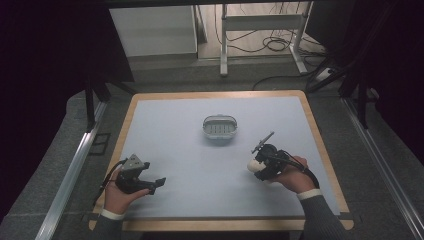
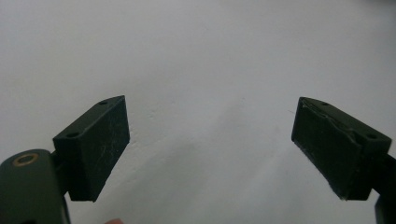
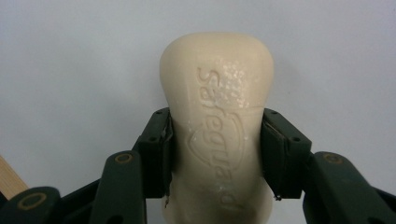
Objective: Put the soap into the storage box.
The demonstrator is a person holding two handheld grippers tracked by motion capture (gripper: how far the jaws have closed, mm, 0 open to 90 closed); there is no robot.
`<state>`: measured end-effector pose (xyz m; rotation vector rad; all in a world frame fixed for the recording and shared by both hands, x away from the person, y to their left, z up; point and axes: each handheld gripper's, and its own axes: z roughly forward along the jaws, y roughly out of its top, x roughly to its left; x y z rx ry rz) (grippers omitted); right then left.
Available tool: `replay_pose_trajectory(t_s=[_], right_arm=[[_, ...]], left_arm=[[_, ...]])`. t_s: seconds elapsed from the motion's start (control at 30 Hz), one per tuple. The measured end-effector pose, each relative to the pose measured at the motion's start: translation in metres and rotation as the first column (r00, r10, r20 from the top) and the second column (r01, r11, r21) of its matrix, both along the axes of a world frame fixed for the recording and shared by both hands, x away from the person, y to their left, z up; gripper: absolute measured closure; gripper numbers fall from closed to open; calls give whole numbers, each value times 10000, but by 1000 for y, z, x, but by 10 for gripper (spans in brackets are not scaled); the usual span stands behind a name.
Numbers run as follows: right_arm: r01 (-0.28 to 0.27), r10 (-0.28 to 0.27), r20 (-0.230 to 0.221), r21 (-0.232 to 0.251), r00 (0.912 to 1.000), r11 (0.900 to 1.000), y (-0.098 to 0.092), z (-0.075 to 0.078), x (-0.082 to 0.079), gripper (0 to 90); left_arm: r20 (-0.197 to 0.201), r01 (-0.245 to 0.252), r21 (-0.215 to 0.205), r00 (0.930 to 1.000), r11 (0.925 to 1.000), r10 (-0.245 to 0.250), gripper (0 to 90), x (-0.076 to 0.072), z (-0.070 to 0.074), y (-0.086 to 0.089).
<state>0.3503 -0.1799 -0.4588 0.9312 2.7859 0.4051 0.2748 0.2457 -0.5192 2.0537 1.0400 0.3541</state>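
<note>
A cream bar of soap (image 3: 217, 116) with raised lettering sits between the jaws of my right gripper (image 3: 215, 149), and both pads press its sides. In the high view that right gripper (image 1: 256, 167) holds the soap (image 1: 253, 165) just above the pale mat at the right. A grey oval soap dish (image 1: 219, 127) stands in the middle of the mat, beyond and to the left of the soap. My left gripper (image 1: 159, 183) rests low at the front left. Its jaws (image 2: 210, 149) stand wide apart with bare mat between them.
The pale mat (image 1: 190, 150) lies on a wooden table (image 1: 127, 120) with its border showing all round. Metal rails run along both sides. Beyond the far edge are a desk frame (image 1: 224, 45) and loose cables on the floor.
</note>
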Motion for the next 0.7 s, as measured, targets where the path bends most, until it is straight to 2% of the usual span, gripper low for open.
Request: replay_pose_trajectory(t_s=[0.13,0.7], right_arm=[[28,-30,292,73,9996,10000,0,5,3,493],[-126,115,403,278,9991,9995,10,16,23,493]], left_arm=[[18,2,-15,10000,10000,-2,118,0,0,0],[-17,27,-7,10000,10000,-27,118,0,0,-1]])
